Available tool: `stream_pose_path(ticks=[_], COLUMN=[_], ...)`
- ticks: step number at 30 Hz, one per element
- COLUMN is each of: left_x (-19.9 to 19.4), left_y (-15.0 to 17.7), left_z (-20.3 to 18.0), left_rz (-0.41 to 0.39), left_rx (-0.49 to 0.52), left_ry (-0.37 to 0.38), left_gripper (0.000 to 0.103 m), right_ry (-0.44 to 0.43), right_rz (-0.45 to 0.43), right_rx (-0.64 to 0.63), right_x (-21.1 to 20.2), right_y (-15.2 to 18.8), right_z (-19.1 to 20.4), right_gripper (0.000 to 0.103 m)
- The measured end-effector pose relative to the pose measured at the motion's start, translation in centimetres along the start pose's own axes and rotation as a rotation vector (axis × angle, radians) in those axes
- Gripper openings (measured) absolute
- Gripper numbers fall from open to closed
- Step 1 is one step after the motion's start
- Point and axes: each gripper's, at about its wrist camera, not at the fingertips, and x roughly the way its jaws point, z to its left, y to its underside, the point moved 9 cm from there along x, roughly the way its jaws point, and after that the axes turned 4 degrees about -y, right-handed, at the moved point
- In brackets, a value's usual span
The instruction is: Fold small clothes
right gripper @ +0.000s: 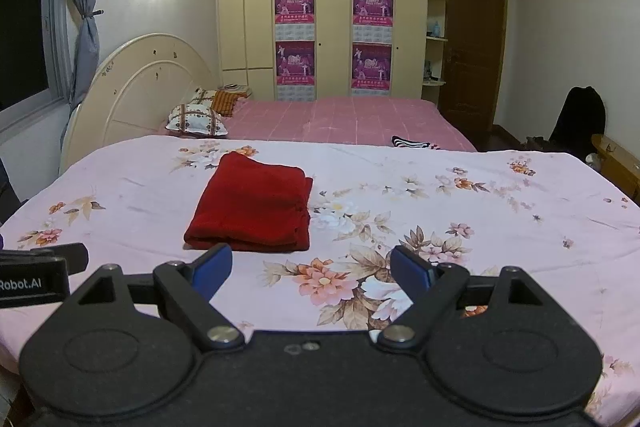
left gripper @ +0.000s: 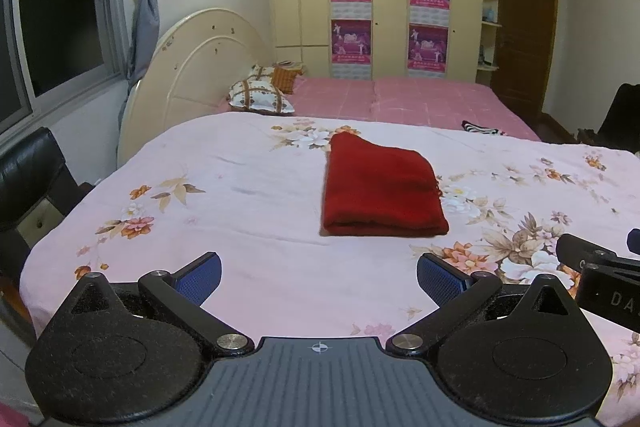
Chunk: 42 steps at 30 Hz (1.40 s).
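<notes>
Red garment [left gripper: 382, 187], folded into a flat rectangle, lies on the floral sheet [left gripper: 240, 187] ahead of my tools. My left gripper [left gripper: 319, 277] and right gripper [right gripper: 311, 269] both stand spread wide, holding nothing, short of the cloth.

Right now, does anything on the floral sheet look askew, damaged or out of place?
Nothing stands out. The red cloth lies folded flat on the floral sheet, its far corner poking out slightly. Left gripper and right gripper are both open and clear of it.
</notes>
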Motion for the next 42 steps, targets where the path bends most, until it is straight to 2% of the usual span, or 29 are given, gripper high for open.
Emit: stream_pose_path(ticks=[42], left_x=[0.5], left_y=[-0.7], left_z=[-1.4], left_rz=[-0.003], left_rx=[0.021], left_ry=[0.017], left_gripper=[0.103], right_ry=[-0.003], right_rz=[0.019], right_rx=[0.008], right_x=[0.5], right_y=[0.0], right_z=[-0.3], right_gripper=[0.086])
